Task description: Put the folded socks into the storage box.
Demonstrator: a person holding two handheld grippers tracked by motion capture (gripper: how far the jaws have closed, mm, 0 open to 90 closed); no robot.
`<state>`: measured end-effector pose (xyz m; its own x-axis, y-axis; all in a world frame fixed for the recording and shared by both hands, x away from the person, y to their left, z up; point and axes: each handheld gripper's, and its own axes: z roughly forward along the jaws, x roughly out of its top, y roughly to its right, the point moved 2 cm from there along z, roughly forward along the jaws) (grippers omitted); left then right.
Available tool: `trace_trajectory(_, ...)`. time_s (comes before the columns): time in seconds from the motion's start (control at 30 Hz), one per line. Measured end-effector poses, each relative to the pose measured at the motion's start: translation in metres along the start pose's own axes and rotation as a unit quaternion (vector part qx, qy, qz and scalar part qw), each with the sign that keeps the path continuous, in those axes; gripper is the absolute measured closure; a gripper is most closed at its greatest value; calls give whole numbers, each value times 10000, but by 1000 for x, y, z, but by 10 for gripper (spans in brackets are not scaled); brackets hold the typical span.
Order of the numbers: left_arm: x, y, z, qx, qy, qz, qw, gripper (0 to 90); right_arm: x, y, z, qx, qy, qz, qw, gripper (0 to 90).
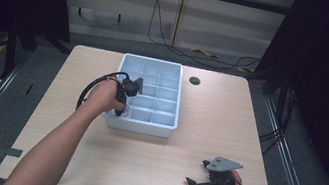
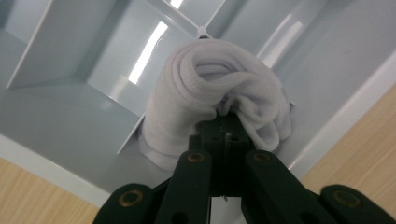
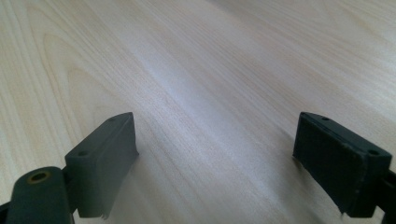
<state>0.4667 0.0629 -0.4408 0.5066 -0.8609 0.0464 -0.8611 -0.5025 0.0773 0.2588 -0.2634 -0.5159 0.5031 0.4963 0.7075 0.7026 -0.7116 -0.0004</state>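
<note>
Left gripper [image 2: 226,135] clamped on rolled white sock [image 2: 210,88], lowered into near-left compartment of divided tray [image 1: 166,129] for stowing; right gripper [image 3: 224,158] agape, idle, well apart from tray.

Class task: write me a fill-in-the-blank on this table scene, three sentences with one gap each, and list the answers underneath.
1. The left gripper is shut on a rolled white ____.
2. It holds that roll over the pale blue divided ____, at a front-left compartment.
3. The right gripper rests on the wooden table with its jaws ____.

Missing words: cloth; tray; open
</note>
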Motion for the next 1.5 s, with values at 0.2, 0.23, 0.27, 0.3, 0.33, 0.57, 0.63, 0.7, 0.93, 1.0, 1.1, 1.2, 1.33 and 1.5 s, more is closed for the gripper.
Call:
trace_trajectory(0.2, -6, -3, 7, -98, 65, -85, 9999, 900, 0, 0, 0, -3, 2, -6, 10000, 127)
trace_trajectory(0.23, -9, -3, 11, -116, 12, -89, 9999, 900, 0, 0, 0, -2, 4, -8, 10000, 127)
trace_trajectory(0.27, -9, -3, 11, -116, 12, -89, 9999, 900, 0, 0, 0, -2, 4, -8, 10000, 127)
trace_trajectory(0.3, -10, -3, 13, -94, -2, -82, 9999, 900, 0, 0, 0, -2, 3, -13, 10000, 127)
trace_trajectory(0.33, -10, -3, 15, -88, 4, -73, 9999, 900, 0, 0, 0, -3, 6, -16, 10000, 127)
trace_trajectory(0.57, -13, -5, 13, -172, 64, -90, 9998, 900, 0, 0, 0, 0, -3, -2, 10000, 127)
trace_trajectory(0.63, -14, -6, 9, -215, 89, -139, 9996, 900, 0, 0, 0, -2, 4, -12, 10000, 127)
trace_trajectory(0.7, -16, -6, -1, -179, 127, -149, 9996, 900, 0, 0, 0, -1, 2, -7, 10000, 127)
trace_trajectory(0.93, -16, -7, -37, -132, 454, -184, 9987, 900, 0, 0, 0, -2, -1, 3, 10000, 127)
trace_trajectory(1.0, -15, -6, -46, -147, 542, -196, 9982, 900, 0, 0, 0, -2, 1, -4, 10000, 127)
trace_trajectory(1.1, -10, -4, -54, -173, 665, -234, 9974, 900, 0, 0, 0, -2, 3, -10, 10000, 127)
trace_trajectory(1.2, -7, -3, -55, -162, 627, -164, 9978, 900, 0, 0, 0, -2, 2, -6, 10000, 127)
trace_trajectory(1.33, -1, -3, -55, -135, 603, -94, 9980, 900, 0, 0, 0, -2, 4, -9, 10000, 127)
trace_trajectory(1.5, 5, 0, -51, -155, 584, -51, 9982, 900, 0, 0, 0, -2, 2, -5, 10000, 127)
